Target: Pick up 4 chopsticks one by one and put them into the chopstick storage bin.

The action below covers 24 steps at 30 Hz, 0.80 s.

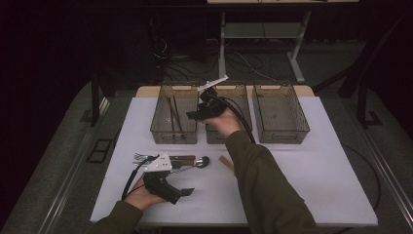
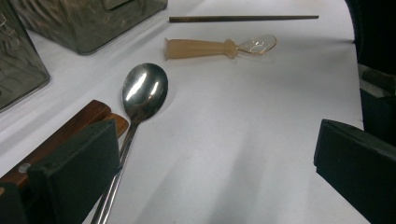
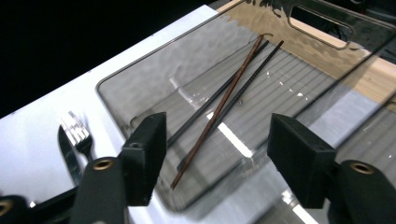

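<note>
On the white desk (image 1: 302, 165), three clear mesh-walled bins stand at the far side. The right gripper (image 3: 215, 154) hovers over the left bin (image 1: 160, 127), jaws open and empty above the brown and black chopsticks (image 3: 219, 112) lying inside. The left gripper (image 2: 210, 172), jaws wide and empty, waits by the steel spoon (image 2: 142, 91). Sorting looks underway; next calls for fetching the remaining brown chopstick (image 2: 243, 18) near the amber plastic spoon (image 2: 219, 46).

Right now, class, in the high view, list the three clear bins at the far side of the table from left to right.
Bin holding chopsticks → middle bin, beneath the right gripper → right-hand bin.

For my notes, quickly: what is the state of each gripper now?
Left gripper: open, holding nothing; metal spoon lies by one finger.
Right gripper: open, holding nothing, above the bin with chopsticks.
</note>
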Tool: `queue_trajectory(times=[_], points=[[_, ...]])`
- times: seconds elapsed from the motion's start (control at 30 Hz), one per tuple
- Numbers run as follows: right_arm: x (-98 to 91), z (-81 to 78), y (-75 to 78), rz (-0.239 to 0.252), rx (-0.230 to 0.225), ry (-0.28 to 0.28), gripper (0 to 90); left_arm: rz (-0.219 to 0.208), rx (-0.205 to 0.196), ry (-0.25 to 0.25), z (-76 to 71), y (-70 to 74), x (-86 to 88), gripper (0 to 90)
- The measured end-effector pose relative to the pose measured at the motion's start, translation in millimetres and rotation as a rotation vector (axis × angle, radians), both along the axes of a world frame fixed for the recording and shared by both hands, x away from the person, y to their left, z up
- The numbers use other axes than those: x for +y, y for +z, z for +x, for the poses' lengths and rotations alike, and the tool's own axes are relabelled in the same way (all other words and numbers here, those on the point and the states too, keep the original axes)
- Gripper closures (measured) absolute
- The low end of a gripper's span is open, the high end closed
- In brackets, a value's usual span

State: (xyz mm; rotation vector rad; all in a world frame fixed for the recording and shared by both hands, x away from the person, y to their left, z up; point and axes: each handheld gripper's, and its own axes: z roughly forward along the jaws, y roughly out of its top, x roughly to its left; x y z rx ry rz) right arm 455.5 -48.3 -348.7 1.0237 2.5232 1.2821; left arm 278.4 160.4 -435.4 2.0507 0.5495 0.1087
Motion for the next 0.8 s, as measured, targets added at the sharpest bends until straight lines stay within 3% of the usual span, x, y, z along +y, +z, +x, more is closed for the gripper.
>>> queue_trajectory(times=[0.17, 0.43, 0.8], points=[[-21.4, -17.0, 4.5, 0.01, -0.014, 0.032, 32.4, 0.014, -0.003, -0.007, -0.1, -0.5, -0.2, 0.0], [-56.6, -42.6, 8.7, 0.048, -0.042, 0.059, 31.6, 0.002, 0.012, 0.012, -0.9, -1.8, 0.6, 0.0], [-102.9, -72.8, 3.4, 0.023, -0.064, 0.062, 31.6, -0.008, 0.012, 0.037, -1.9, -2.6, 3.1, 0.0]])
